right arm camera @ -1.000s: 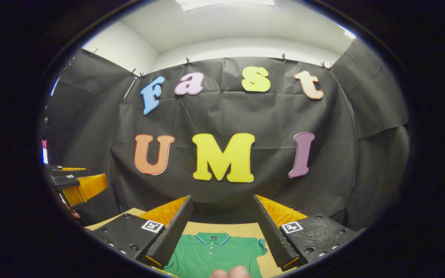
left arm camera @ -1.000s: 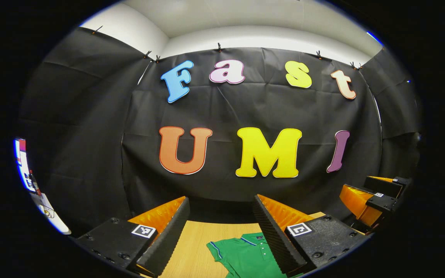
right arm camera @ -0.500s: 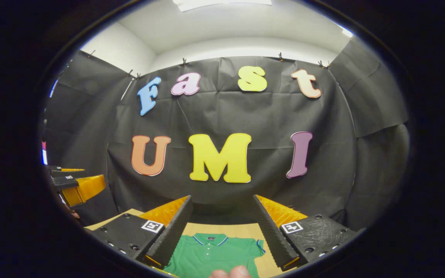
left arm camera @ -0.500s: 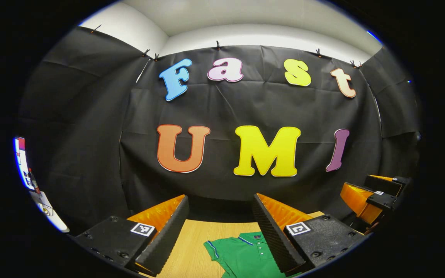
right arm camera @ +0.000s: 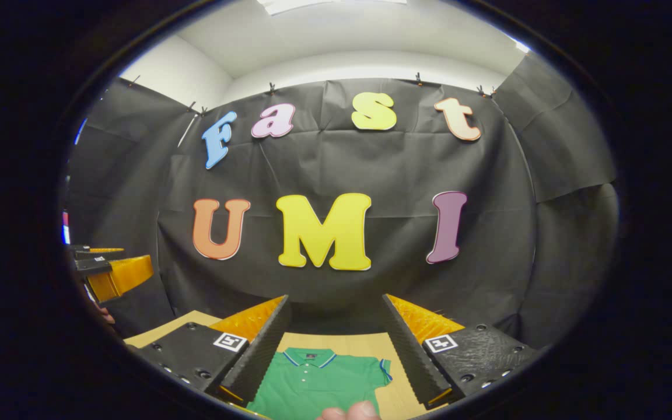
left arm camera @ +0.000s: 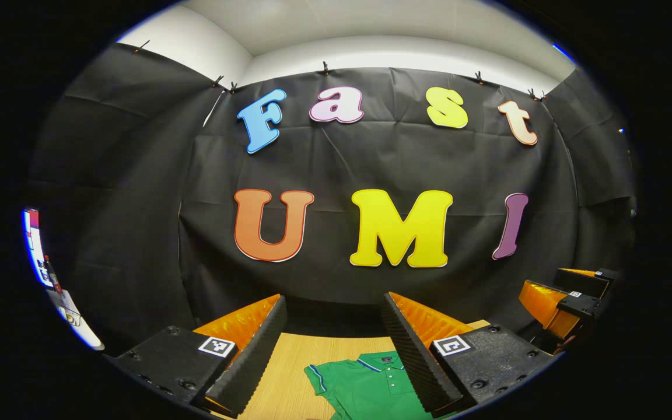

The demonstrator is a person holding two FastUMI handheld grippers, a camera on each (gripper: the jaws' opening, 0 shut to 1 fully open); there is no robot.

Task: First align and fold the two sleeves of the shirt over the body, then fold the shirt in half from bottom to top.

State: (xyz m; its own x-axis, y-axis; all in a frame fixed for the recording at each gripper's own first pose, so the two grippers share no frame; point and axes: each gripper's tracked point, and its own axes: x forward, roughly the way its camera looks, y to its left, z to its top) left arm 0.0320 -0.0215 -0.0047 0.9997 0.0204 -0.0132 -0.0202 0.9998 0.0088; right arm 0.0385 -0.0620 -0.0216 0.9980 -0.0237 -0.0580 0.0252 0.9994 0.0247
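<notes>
Right gripper view: green shirt (right arm camera: 318, 385) at 6 o'clock, flat on the tabletop (right arm camera: 365, 344), collar away, sleeves spread for folding. Right hand-held gripper (right arm camera: 336, 332) open, empty, raised above. Left hand-held gripper (left arm camera: 333, 326) likewise open, unloaded, poised for a sleeve.

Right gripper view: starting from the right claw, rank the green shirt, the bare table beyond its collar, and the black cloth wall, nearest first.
1. Green shirt: lies flat just below and ahead of the right claw, between its open fingers.
2. Table: the bare wooden strip past the shirt's collar.
3. Black cloth wall: hangs upright behind the table's far edge, farthest.
</notes>
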